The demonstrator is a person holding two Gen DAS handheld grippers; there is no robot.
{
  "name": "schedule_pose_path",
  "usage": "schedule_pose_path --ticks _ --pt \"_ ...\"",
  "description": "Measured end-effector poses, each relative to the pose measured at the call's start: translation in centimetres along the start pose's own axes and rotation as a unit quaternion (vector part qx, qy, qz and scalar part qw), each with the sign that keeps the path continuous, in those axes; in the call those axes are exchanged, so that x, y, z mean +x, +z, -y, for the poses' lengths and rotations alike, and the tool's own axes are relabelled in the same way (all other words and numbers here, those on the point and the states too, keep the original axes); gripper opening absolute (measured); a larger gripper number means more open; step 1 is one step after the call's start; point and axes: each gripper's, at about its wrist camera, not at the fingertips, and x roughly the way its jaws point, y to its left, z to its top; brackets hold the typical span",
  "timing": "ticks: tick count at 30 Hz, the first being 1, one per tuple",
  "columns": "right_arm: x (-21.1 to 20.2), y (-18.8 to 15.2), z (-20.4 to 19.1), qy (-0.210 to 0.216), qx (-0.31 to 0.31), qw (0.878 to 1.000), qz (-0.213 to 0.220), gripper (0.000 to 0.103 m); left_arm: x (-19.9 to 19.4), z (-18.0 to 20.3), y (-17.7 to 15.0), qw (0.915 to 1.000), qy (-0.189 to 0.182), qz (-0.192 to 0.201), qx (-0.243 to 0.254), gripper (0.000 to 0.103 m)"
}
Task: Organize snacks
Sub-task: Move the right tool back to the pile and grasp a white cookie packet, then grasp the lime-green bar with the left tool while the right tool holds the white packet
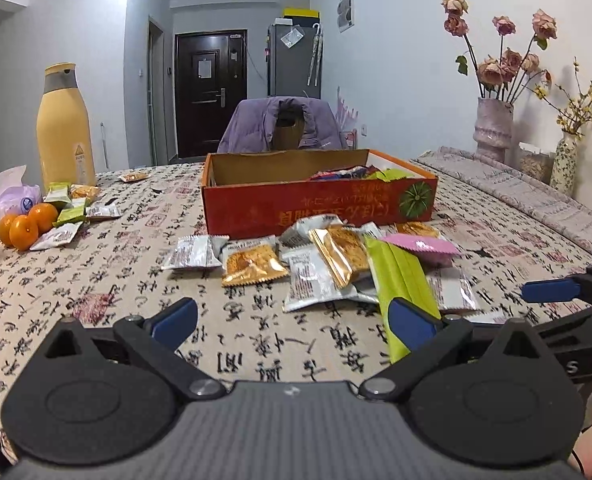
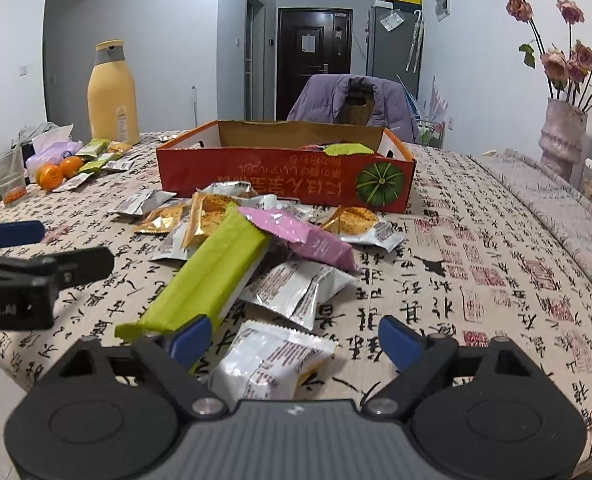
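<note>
A red cardboard box (image 1: 320, 204) (image 2: 283, 172) stands on the table and holds a few snack packets at its right end. In front of it lies a pile of loose snacks: a long green packet (image 1: 400, 280) (image 2: 211, 276), a pink packet (image 1: 428, 246) (image 2: 308, 240), gold cracker packets (image 1: 251, 266) (image 2: 203, 220) and silver packets (image 1: 312, 280) (image 2: 296, 288). My left gripper (image 1: 291, 320) is open and empty, low over the cloth just left of the pile. My right gripper (image 2: 296, 340) is open, with a white packet (image 2: 271, 360) lying between its fingers.
A yellow bottle (image 1: 65, 128), tangerines (image 1: 25, 226), tissues (image 1: 11, 196) and more small packets (image 1: 71, 208) sit at the far left. Vases of dried flowers (image 1: 494, 128) stand at the right. A chair with a purple jacket (image 1: 283, 124) is behind the box.
</note>
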Motion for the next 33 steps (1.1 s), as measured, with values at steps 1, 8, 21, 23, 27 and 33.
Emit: schedule_pose_path --ticks 1,8,21,23,27,33 --pt "0.1 -0.3 0.0 0.001 0.0 1.0 -0.005 0.082 -0.1 0.1 -0.2 1.0 -0.001 -0.003 -0.001 0.103" --pt "0.3 -1.3 0.4 0.017 0.001 1.0 -0.014 0.042 -0.3 0.7 -0.7 0.9999 -0.004 -0.012 -0.006 0.103" --pt "-1.4 -1.6 5.3 0.018 0.043 0.997 0.062 0.039 1.1 4.1 0.9 0.9998 0.001 -0.02 0.007 0.103" --pt "-1.4 -1.7 6.4 0.01 0.053 0.996 0.068 0.039 1.7 5.0 1.2 0.9996 0.0 -0.024 0.016 0.103" --pt "-1.2 -1.9 8.1 0.004 0.067 0.995 0.078 0.039 3.0 6.8 1.7 0.999 -0.003 -0.035 0.029 0.099" --pt "-0.7 -2.1 9.9 0.009 0.08 0.993 0.092 0.039 5.3 9.0 1.8 0.9967 0.008 -0.067 0.044 0.087"
